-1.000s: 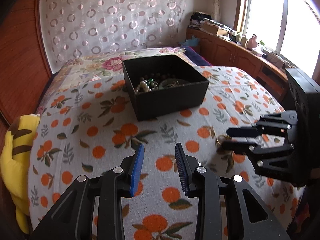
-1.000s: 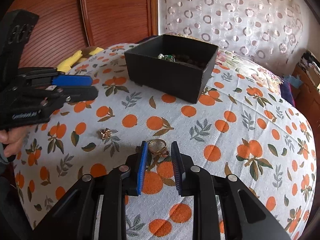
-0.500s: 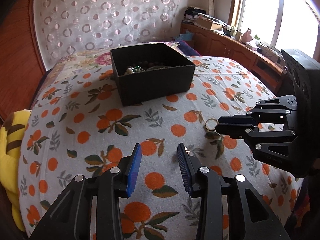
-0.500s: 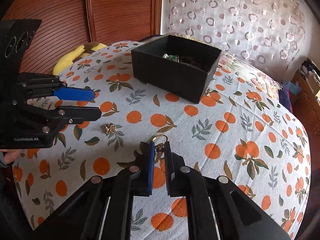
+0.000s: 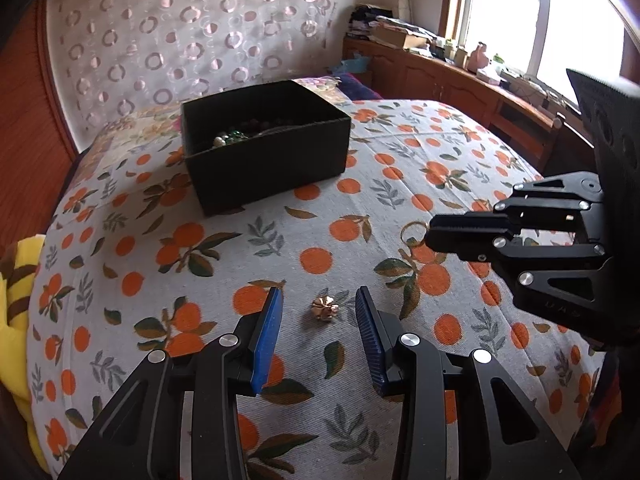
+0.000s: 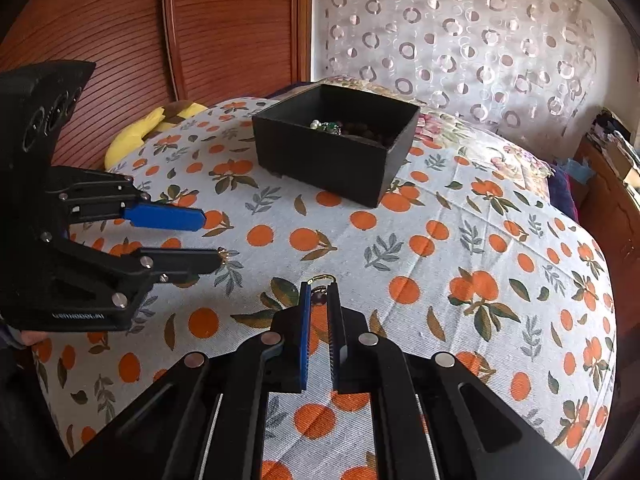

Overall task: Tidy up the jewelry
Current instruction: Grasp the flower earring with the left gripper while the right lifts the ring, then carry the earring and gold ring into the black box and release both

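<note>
A black open box [image 5: 264, 160] [image 6: 320, 160] with beads and other jewelry [image 5: 228, 138] [image 6: 332, 126] inside sits on the orange-print bedspread. My right gripper [image 6: 319, 290] [image 5: 430, 236] is shut on a gold hoop [image 6: 320, 279] [image 5: 412, 232] with a dark bead, low over the cloth. A small gold flower-shaped piece [image 5: 325, 307] [image 6: 224, 255] lies on the bedspread. My left gripper [image 5: 319, 300] [image 6: 210, 238] is open, its fingertips on either side of that piece without touching it.
A yellow striped plush [image 5: 16, 300] [image 6: 140, 132] lies at the bed's edge by the wooden panel wall. Wooden cabinets [image 5: 440, 80] with clutter run under the window. A curtain with circles hangs behind the bed. A hand [image 6: 28, 336] holds the left gripper.
My right gripper has shut on the gold hoop. My left gripper has moved forward and lower, so the small gold piece now lies between its fingertips.
</note>
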`<state>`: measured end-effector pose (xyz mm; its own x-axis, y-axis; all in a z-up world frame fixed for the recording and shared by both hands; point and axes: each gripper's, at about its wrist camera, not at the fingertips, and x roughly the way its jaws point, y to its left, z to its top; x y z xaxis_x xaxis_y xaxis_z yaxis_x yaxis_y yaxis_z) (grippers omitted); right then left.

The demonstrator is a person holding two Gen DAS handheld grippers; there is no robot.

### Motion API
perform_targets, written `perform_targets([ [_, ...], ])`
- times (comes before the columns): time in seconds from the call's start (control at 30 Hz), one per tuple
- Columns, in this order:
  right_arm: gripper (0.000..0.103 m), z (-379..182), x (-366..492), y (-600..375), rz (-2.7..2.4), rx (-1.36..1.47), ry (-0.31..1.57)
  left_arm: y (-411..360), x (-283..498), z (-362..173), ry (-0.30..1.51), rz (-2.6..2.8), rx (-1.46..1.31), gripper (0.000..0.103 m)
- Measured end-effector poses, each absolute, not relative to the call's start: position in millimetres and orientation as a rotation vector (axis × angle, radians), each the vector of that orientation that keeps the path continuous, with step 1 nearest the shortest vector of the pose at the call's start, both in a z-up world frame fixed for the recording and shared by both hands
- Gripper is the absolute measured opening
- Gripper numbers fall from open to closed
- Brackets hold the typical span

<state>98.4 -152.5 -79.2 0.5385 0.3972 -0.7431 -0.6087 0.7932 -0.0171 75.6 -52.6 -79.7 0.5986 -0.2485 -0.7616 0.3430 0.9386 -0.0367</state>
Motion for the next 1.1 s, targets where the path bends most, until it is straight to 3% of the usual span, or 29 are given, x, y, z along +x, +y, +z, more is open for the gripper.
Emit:
perform_targets([
  [0.37,0.009,-72.4,94.9,-158.5,0.6,-0.278,0.781,-62.1,80.4,-88.7,0.885,-0.337,0.155,0.026],
  [0.5,0.009,-72.4,94.7,-158.5,0.6,-0.278,0.78,-61.7,80.5,-88.6,0.881,-0.334,0.16,0.014],
  [1.1,0.009,-41.6,118.9,-149.8,0.624,-0.26,0.718,-38.2,100.9,-51.0,0.807,-0.303,0.092,0.014],
])
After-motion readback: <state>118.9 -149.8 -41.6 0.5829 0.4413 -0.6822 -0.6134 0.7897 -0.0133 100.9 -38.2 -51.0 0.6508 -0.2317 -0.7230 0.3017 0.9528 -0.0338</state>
